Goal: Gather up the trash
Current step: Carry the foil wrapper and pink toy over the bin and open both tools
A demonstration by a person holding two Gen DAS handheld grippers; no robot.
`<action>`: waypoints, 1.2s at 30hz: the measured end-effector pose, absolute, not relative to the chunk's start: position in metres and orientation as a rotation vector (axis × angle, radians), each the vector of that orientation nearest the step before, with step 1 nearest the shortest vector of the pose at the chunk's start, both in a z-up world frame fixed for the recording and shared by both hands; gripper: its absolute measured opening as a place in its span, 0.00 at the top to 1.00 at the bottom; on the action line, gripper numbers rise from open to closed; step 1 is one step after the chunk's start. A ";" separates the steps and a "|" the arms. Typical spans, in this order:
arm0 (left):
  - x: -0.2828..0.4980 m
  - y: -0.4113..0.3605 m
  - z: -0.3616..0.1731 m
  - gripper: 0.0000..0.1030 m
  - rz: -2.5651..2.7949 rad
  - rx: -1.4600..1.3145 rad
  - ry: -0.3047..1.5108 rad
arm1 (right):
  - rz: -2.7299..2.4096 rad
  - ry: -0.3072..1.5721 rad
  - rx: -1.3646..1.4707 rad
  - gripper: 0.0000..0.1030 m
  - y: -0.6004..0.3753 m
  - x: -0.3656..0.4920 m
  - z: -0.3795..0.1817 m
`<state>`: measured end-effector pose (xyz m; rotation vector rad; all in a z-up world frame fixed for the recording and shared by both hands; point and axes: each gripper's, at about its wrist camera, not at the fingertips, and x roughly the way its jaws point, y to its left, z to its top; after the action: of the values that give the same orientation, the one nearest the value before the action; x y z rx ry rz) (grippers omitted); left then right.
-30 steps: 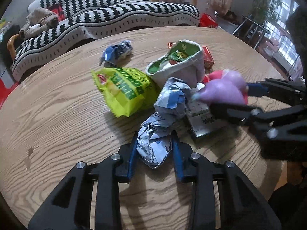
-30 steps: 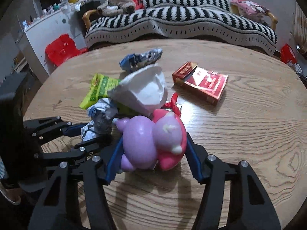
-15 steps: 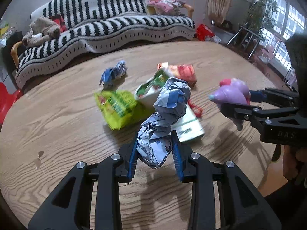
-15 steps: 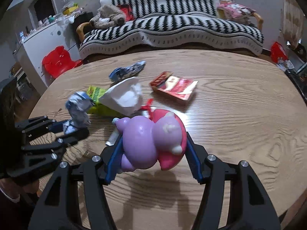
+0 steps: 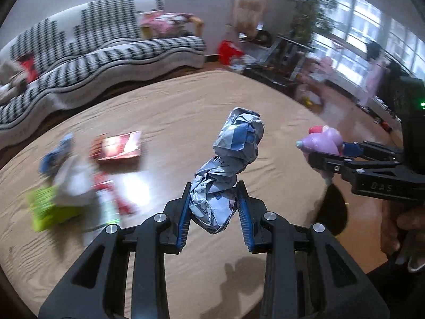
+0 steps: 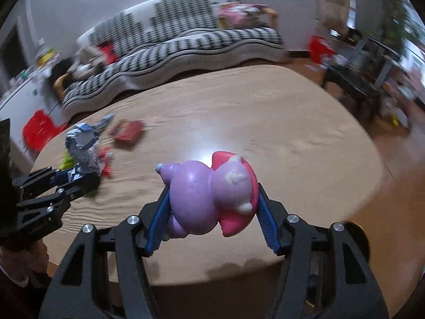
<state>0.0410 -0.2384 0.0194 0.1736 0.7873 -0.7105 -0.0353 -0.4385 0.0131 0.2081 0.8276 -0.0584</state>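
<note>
On the far left of the left wrist view, a blurred heap of litter lies on the round wooden desk [image 5: 186,122]: a green packet [image 5: 50,207], a white paper cup [image 5: 75,178] leaning over it, a small blue wrapper [image 5: 57,151] behind, and a red box [image 5: 118,147] just beside them toward the middle. Nearer the centre, the left tool [image 5: 213,210] is clamped on the lower end of a crumpled blue-and-silver wrapper [image 5: 228,164], which stands up out of the narrow gap between the blue pads, lifted clear of the desk. To the right, the right tool [image 5: 322,154] reaches in from the edge, gripped by a hand [image 5: 398,228], and holds a purple and pink toy pig [image 5: 321,139] above the desk's rim. From the right wrist view, the left tool [image 6: 77,175] with its wrapper [image 6: 82,151] shows at the left, the heap behind it, and in the centre the right tool [image 6: 212,207] stands about half spread, its pads pressed on both flanks of the pig [image 6: 209,194], held above the desk [image 6: 292,138]. A striped sofa [image 6: 186,50] runs behind.
</note>
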 end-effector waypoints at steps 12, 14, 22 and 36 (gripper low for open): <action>-0.023 -0.416 -0.013 0.69 -1.038 0.243 0.823 | -0.362 0.834 0.427 0.42 -0.600 -0.140 -0.009; -0.031 -0.435 -0.022 0.69 -1.077 0.268 0.847 | -0.398 0.855 0.466 0.42 -0.619 -0.152 -0.017; -0.050 -0.487 -0.057 0.69 -1.166 0.323 0.942 | -0.477 0.919 0.609 0.41 -0.663 -0.184 -0.044; -0.051 -0.507 -0.067 0.69 -1.188 0.321 0.975 | -0.517 0.927 0.621 0.41 -0.672 -0.181 -0.045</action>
<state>-0.0512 -0.5074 -0.0668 0.3211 0.9749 -1.1880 -0.1815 -0.6720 -0.0450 0.6211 0.9274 -0.5175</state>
